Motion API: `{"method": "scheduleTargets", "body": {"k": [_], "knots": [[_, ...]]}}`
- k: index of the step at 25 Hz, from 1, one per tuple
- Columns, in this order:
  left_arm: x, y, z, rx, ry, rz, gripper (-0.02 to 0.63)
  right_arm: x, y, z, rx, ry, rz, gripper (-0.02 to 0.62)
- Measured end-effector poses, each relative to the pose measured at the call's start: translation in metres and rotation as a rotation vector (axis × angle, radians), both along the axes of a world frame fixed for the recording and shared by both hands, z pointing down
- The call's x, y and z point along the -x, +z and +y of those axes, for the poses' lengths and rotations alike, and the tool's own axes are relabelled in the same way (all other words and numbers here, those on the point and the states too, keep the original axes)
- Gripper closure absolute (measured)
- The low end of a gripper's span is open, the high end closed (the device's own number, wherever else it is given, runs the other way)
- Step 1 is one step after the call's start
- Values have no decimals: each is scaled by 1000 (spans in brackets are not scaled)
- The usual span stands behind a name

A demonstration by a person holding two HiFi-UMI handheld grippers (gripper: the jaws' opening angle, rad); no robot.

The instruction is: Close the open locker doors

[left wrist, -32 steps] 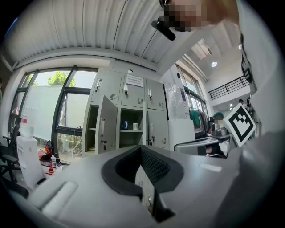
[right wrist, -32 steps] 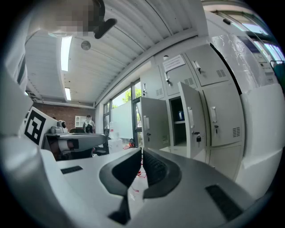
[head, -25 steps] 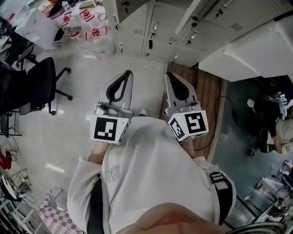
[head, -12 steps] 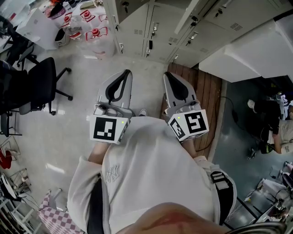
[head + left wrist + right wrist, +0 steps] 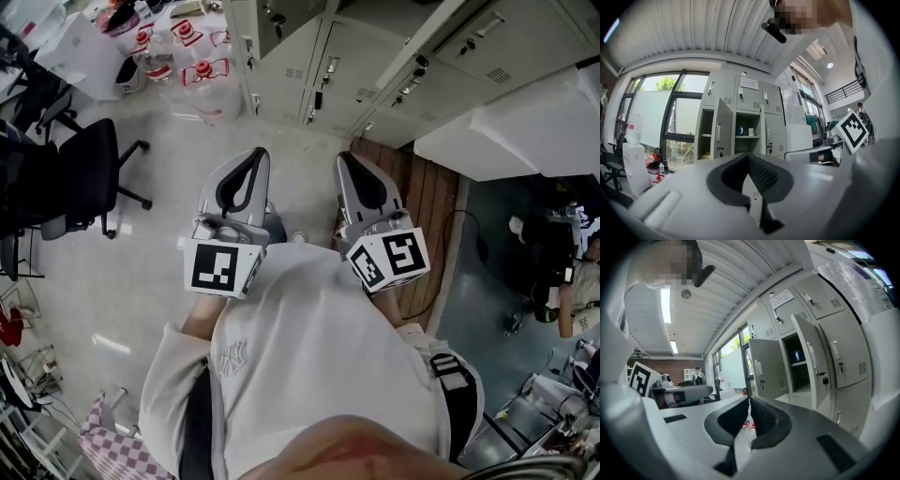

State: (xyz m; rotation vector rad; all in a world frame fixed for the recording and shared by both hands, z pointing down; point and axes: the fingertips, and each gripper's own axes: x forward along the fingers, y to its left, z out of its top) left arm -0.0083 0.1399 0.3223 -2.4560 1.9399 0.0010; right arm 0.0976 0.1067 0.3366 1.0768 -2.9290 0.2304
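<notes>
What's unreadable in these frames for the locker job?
- Head view: the lockers are cut off by the top edge, so open doors cannot be counted there.
- Left gripper view: the left tool, shut, hides the lockers' lower part. The shelf items are too small to identify, and the door notice is unreadable.
- Right gripper view: the open compartment is dim and its contents are unidentifiable. The right tool, shut, hides the lockers' base.

We see pale grey metal lockers (image 5: 305,66), smooth painted finish. Left gripper (image 5: 258,153), right gripper (image 5: 345,157): matt grey plastic shells, black ribbed pads (image 5: 761,174). Brown wooden slatted platform (image 5: 427,197). Our white cloth sweatshirt (image 5: 309,356). Pale speckled floor (image 5: 169,169) glossy.
</notes>
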Motion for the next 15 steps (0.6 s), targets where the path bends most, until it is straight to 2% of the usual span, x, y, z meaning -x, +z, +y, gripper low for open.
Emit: {"method": "scheduleTargets", "body": {"k": [10,15], "knots": [[87,-23,-69,-17,3,-17,604,86,-24,-63,-42,-9,-26,578],[109,-15,-93,15,4,-2,604,108,-16,-88,-9,7,-41,577]]}}
